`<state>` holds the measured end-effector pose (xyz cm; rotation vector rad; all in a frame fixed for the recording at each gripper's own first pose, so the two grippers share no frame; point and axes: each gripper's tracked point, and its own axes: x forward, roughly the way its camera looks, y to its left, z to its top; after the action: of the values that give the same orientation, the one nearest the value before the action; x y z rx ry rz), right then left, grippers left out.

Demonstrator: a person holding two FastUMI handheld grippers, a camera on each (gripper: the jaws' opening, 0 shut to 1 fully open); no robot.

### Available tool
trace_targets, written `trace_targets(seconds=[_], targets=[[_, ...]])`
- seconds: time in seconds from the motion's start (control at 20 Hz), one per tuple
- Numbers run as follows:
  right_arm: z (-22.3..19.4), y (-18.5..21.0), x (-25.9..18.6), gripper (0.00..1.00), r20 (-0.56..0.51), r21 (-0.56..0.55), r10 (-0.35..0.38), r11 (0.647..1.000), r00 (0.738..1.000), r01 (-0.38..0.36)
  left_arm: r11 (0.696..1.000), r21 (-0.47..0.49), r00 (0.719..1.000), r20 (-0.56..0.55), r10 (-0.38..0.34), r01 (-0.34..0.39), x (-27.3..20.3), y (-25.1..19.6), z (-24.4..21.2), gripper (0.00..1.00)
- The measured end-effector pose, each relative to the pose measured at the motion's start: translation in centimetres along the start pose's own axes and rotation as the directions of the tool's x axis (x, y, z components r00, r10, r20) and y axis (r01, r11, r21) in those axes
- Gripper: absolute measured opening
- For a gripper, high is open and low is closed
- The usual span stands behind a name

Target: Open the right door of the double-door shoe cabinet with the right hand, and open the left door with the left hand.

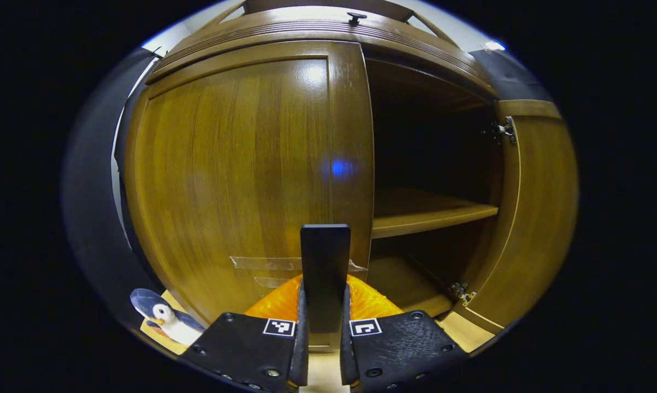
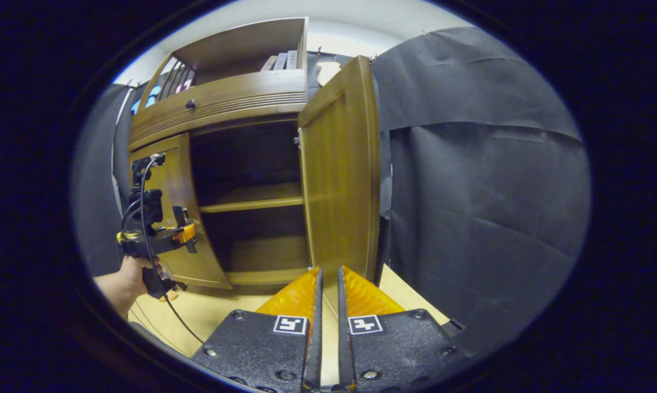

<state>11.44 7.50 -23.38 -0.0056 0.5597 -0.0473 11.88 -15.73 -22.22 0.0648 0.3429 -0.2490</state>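
Observation:
The wooden shoe cabinet has its right door swung wide open, baring a dark inside with a shelf. Its left door looks closed or nearly so. A flat dark handle stands out from that door's lower right edge, and my left gripper is shut on it. In the right gripper view the open right door stands just ahead of my right gripper, which is shut with nothing in it. Farther left, a hand holds the left gripper against the left door.
A drawer front with a small knob runs above the doors, under an open shelf with books. Black cloth wall hangs right of the open door. Light wooden floor lies in front. A penguin figure sits low at the cabinet's left.

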Motion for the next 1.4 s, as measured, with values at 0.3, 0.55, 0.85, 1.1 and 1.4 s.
trace_targets(seconds=[0.3, 0.55, 0.85, 1.1, 1.4], targets=[[-0.2, 1.1, 0.1, 0.3, -0.012, -0.035, 0.066, 0.997, 0.998, -0.066, 1.0, -0.004, 1.0, -0.003, 0.005, -0.005, -2.7, 0.4, -0.5, 0.22], [-0.3, 4.0, 2.1, 0.5, -0.037, -0.064, 0.11, 0.992, 0.993, -0.113, 1.0, -0.013, 1.0, -0.008, 0.009, -0.009, -5.6, 1.2, -1.2, 0.22], [1.0, 7.8, 2.6, 0.61, 0.02, -0.075, 0.21, 0.975, 0.978, -0.208, 1.0, -0.022, 1.0, -0.019, 0.017, -0.017, -8.7, 2.3, -1.8, 0.22], [0.8, 10.3, 3.0, 0.62, 0.028, -0.073, 0.273, 0.96, 0.962, -0.271, 0.998, -0.04, 0.999, -0.026, 0.044, -0.045, -11.4, 3.8, -2.2, 0.22], [2.3, 13.8, 2.6, 0.62, 0.109, -0.099, 0.361, 0.931, 0.926, -0.351, 0.991, -0.077, 0.994, -0.024, 0.105, -0.107, -14.5, 6.0, -3.0, 0.22]])
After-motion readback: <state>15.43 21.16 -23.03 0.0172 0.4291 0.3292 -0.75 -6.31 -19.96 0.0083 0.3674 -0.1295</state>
